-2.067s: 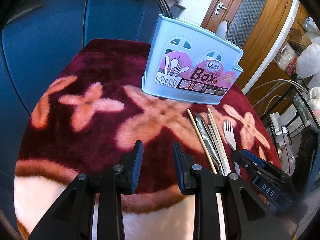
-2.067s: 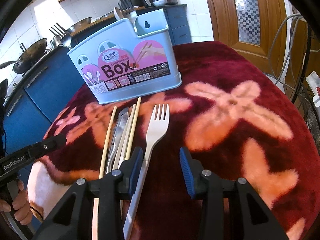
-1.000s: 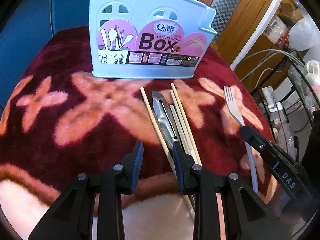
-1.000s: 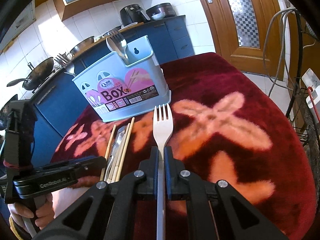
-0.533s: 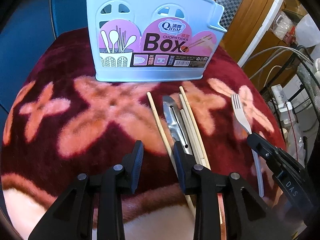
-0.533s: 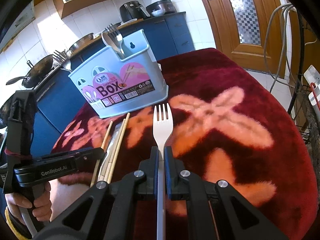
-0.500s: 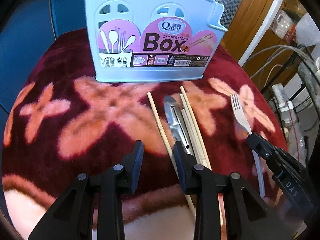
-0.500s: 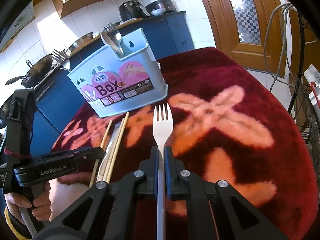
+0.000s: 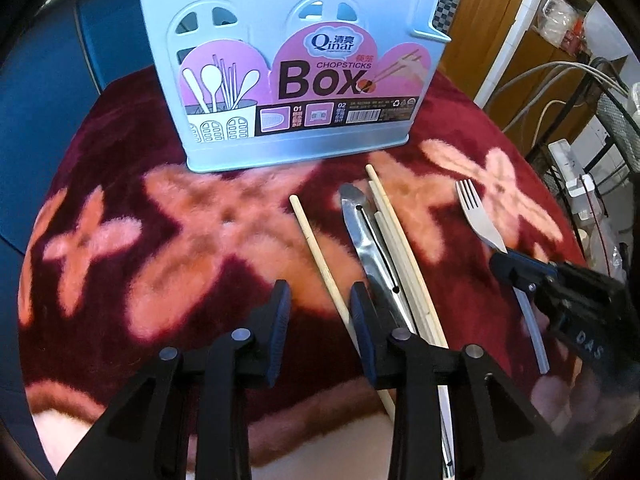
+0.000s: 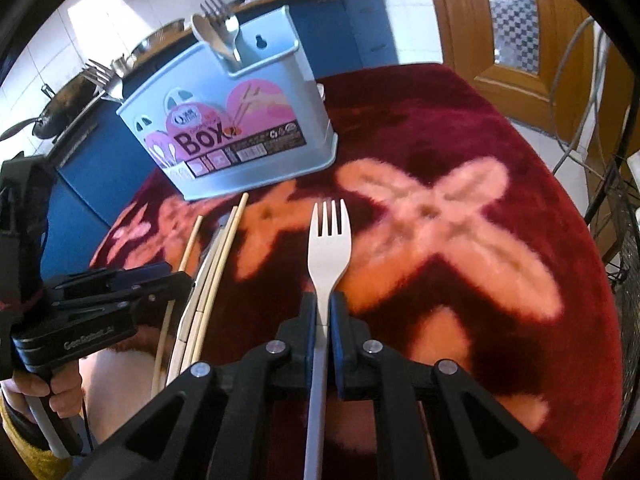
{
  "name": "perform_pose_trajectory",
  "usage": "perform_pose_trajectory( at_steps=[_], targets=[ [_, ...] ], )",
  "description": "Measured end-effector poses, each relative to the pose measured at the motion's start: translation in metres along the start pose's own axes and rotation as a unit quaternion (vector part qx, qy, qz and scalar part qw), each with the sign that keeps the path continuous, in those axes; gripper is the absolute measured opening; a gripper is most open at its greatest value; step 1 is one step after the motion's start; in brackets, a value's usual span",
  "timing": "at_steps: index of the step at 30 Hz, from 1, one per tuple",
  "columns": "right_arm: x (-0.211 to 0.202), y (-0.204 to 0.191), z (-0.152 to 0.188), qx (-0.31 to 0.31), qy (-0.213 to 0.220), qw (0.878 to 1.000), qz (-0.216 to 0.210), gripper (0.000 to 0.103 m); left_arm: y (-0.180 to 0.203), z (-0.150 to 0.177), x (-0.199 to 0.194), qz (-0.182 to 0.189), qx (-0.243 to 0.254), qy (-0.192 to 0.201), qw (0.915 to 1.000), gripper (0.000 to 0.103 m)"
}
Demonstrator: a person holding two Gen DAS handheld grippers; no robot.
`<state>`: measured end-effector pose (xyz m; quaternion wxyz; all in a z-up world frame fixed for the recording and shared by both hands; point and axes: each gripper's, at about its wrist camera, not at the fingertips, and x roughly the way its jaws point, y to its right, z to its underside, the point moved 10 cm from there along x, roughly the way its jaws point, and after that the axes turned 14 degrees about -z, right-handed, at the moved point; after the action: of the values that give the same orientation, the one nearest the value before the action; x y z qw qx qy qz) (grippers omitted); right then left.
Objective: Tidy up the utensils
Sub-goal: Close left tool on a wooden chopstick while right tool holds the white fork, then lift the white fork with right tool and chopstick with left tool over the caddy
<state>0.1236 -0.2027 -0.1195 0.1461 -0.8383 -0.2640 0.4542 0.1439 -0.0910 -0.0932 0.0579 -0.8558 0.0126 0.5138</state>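
A light blue chopsticks box (image 9: 296, 80) stands on the red flowered cloth; in the right wrist view (image 10: 236, 128) it holds a fork and spoons (image 10: 218, 28). My right gripper (image 10: 323, 312) is shut on a white plastic fork (image 10: 329, 240), held above the cloth, tines toward the box. It also shows in the left wrist view (image 9: 478, 216). My left gripper (image 9: 320, 300) is open and empty, low over one wooden chopstick (image 9: 320, 256). A metal peeler (image 9: 370, 240) and more chopsticks (image 9: 400, 244) lie to its right.
The cloth (image 10: 460, 208) covers a round table whose edge curves off at right. Blue kitchen cabinets (image 9: 48, 60) stand behind the box. A wooden door (image 10: 516, 20), cables and a wire rack (image 10: 616, 208) are on the right.
My right gripper shut on the white fork and lifted it off the cloth toward the box. My left gripper moved right and closer to the box, over the chopsticks, still open.
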Motion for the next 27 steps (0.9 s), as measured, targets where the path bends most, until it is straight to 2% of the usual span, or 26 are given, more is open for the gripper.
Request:
perform_pose_trajectory(
  at_steps=[3, 5, 6, 12, 14, 16, 23, 27],
  targets=[
    [0.004, -0.001, -0.001, -0.001, -0.022, 1.000, 0.000, 0.011, -0.003, 0.003, -0.003, 0.010, -0.002, -0.001, 0.9999, 0.027],
    [0.006, -0.001, -0.001, 0.000, -0.032, 0.999, 0.001, 0.011, -0.004, 0.005, -0.006, 0.022, -0.010, -0.004, 0.9997, 0.013],
    [0.007, -0.001, -0.002, 0.002, -0.035, 0.999, 0.000, 0.011, -0.005, 0.006, -0.007, 0.031, -0.016, -0.008, 0.9993, 0.009],
    [0.005, -0.002, -0.002, 0.025, -0.028, 0.999, -0.015, 0.009, -0.010, 0.014, -0.014, 0.067, -0.043, -0.017, 0.9967, 0.006],
    [0.002, -0.005, -0.001, 0.049, -0.018, 0.997, -0.049, 0.009, -0.010, 0.015, -0.018, 0.082, -0.053, -0.014, 0.9951, 0.003],
    [-0.003, -0.010, -0.001, 0.069, -0.005, 0.995, -0.078, 0.008, -0.013, 0.015, -0.025, 0.090, -0.060, 0.000, 0.9942, 0.002],
    [-0.025, -0.038, -0.014, 0.040, 0.053, 0.993, -0.095, 0.008, -0.025, 0.002, -0.058, 0.115, -0.088, 0.055, 0.9879, 0.002],
    [-0.043, -0.059, -0.026, 0.005, 0.098, 0.991, -0.094, 0.008, -0.030, -0.012, -0.081, 0.126, -0.094, 0.107, 0.9818, 0.002]
  ],
)
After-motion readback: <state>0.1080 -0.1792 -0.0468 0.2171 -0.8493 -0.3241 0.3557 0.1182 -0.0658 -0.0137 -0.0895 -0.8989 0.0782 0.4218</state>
